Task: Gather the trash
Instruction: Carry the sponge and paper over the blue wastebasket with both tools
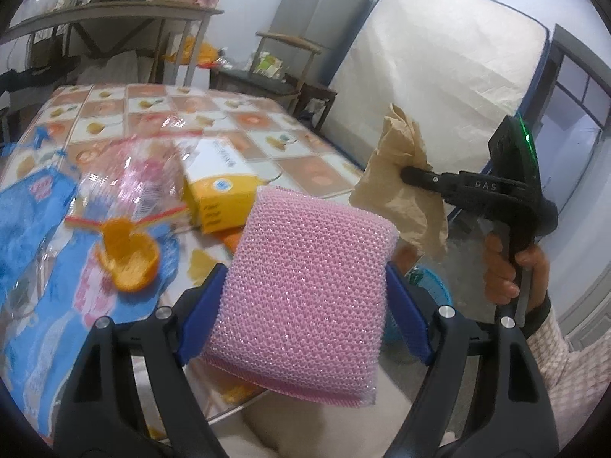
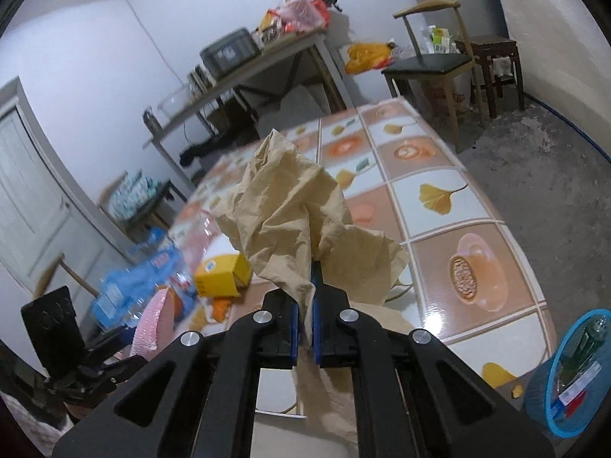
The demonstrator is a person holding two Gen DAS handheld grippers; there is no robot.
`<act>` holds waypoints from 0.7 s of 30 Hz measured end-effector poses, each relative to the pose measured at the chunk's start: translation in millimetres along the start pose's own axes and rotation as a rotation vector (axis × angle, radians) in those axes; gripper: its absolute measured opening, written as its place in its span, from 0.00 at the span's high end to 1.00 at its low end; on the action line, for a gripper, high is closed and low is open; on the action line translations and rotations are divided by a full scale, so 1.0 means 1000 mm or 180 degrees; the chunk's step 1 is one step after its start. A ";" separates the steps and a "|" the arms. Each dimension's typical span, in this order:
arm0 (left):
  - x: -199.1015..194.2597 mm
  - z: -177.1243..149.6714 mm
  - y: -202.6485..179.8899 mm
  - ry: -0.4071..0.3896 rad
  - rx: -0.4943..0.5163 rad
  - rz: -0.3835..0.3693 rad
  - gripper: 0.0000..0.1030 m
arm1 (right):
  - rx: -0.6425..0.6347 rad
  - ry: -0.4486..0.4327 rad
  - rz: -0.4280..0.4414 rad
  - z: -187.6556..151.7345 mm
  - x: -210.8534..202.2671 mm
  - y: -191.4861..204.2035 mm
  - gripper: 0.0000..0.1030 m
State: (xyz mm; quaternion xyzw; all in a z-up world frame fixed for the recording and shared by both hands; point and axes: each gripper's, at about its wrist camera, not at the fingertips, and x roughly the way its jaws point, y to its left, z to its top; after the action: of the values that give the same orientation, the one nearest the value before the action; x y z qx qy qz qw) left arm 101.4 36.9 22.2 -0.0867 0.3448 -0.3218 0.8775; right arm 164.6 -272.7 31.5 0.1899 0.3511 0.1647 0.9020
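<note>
My left gripper is shut on a pink scouring sponge, held by its two sides above the table's near edge. My right gripper is shut on a crumpled brown paper napkin, lifted above the table; the left wrist view shows that gripper to the right with the napkin hanging from its tips. On the table lie a piece of orange peel, a clear plastic wrapper, a blue plastic bag and a yellow and white box.
The table has a tiled cloth with leaf and cup prints. A blue basket with some items stands low at the right, beside the table. A chair, a stool, a loaded shelf table and a leaning mattress lie beyond.
</note>
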 end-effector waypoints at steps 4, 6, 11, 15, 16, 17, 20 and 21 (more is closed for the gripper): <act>0.008 0.016 -0.018 -0.0020 0.0062 -0.0214 0.25 | 0.0063 -0.0215 -0.0027 0.002 -0.028 -0.010 0.94; 0.017 0.027 -0.034 -0.0012 0.0146 -0.0362 0.25 | 0.0112 -0.0365 -0.0106 0.003 -0.049 -0.020 0.94; 0.048 0.049 -0.083 0.0025 0.0431 -0.0699 0.25 | 0.0290 -0.0685 -0.0519 -0.004 -0.109 -0.062 0.94; 0.085 0.064 -0.132 0.0148 0.0612 -0.1041 0.25 | 0.0562 -0.0870 -0.0932 -0.023 -0.157 -0.106 0.94; 0.100 0.068 -0.150 0.0215 0.0658 -0.1177 0.25 | 0.0637 -0.0905 -0.1021 -0.028 -0.167 -0.117 0.94; 0.109 0.068 -0.161 0.0261 0.0677 -0.1248 0.25 | 0.0719 -0.0938 -0.1107 -0.035 -0.178 -0.128 0.94; 0.145 0.068 -0.199 0.0421 0.0724 -0.1448 0.25 | 0.1032 -0.1011 -0.1370 -0.061 -0.206 -0.170 0.94; 0.162 0.065 -0.216 0.0509 0.0734 -0.1500 0.25 | 0.1160 -0.1022 -0.1478 -0.073 -0.214 -0.187 0.94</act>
State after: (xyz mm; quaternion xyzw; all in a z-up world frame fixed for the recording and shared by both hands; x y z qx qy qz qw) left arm 125.1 -236.7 62.5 -0.0384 0.3443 -0.5601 0.7525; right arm -5.2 -511.7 18.7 0.2865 0.2621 -0.1427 0.9104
